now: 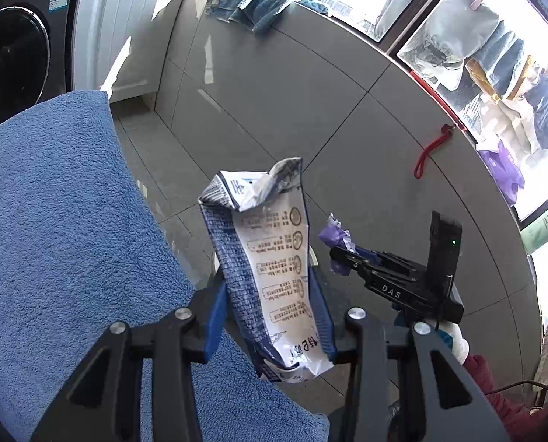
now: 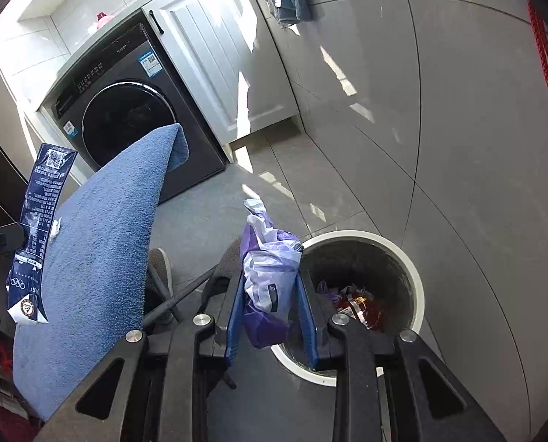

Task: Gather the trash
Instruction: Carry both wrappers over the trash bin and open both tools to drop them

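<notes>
My left gripper (image 1: 272,305) is shut on a crumpled blue-and-white carton (image 1: 270,258), held upright above the floor; the carton also shows at the left of the right wrist view (image 2: 38,228). My right gripper (image 2: 272,294) is shut on a purple-and-white wrapper (image 2: 270,272), just left of the rim of a round white-rimmed bin (image 2: 414,276) that holds red and purple trash. In the left wrist view the right gripper (image 1: 342,254) shows to the right with the purple wrapper (image 1: 334,234) at its tip.
A blue towel-covered surface (image 1: 60,239) fills the left, also in the right wrist view (image 2: 97,258). A dark washing machine (image 2: 126,110) and white cabinet (image 2: 218,55) stand behind. A red cord (image 1: 430,151) hangs on the tiled wall. A shoe (image 2: 159,265) is on the floor.
</notes>
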`<state>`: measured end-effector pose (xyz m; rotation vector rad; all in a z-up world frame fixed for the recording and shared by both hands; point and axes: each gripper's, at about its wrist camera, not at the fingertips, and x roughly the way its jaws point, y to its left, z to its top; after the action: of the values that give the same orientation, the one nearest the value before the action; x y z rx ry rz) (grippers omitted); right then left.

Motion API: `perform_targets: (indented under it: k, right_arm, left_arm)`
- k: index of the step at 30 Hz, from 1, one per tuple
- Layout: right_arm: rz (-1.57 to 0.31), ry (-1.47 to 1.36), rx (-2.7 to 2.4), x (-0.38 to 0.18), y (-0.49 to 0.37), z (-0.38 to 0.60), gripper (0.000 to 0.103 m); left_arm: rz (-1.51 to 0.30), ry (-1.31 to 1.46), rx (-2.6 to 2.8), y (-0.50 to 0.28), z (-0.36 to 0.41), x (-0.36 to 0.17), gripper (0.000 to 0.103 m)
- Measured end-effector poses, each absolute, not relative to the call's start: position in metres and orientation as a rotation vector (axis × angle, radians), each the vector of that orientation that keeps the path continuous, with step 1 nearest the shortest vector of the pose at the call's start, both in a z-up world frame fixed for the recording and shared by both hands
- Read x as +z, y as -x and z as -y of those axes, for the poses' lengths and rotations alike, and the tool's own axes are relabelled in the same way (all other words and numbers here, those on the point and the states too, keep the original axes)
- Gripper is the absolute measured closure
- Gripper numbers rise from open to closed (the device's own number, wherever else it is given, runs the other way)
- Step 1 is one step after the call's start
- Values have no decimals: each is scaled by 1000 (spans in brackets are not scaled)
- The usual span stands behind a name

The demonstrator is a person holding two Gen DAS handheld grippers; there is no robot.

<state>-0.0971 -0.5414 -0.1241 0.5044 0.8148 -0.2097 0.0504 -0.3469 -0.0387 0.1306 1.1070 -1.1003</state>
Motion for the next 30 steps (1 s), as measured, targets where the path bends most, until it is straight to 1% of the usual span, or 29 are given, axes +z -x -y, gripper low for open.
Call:
perform_targets:
  k: [6,14,16,17,18,19,23,27,30]
  right_arm:
    - [-873,-539,-278,-155,91,565,77]
    - [-926,-557,-374,-181,90,588,75]
    - [-939,-551,-395,-185,91,591,73]
    - [-946,-547,-412,-186,91,592,67]
    - [-951,-543,-427,-187,93,593,64]
    - [-952,-545,-436,-188,96,593,64]
    - [-961,-538,-459,-186,107,594,64]
    - [-964,-504,-458,-176,113,587,64]
    - [-949,-464,-439,-161,107,576,64]
  left_arm:
    - [-1158,-227,-1130,-41,414,-80,63]
    - [-1185,-262,-1116,-39,477,-117,61]
    - [-1192,-265,-1105,-40,491,-125,61]
    - [-1196,-272,-1110,-40,497,-129,61]
    - [-1200,-283,-1103,-40,504,-133,61]
    - [-1207,-285,-1097,-40,508,-137,61]
    - [-1231,-261,-1108,-41,508,-139,61]
    - [-1147,-287,-1106,-41,488,-119,61]
    - [-1070,-275,-1055,-46,457,-98,61]
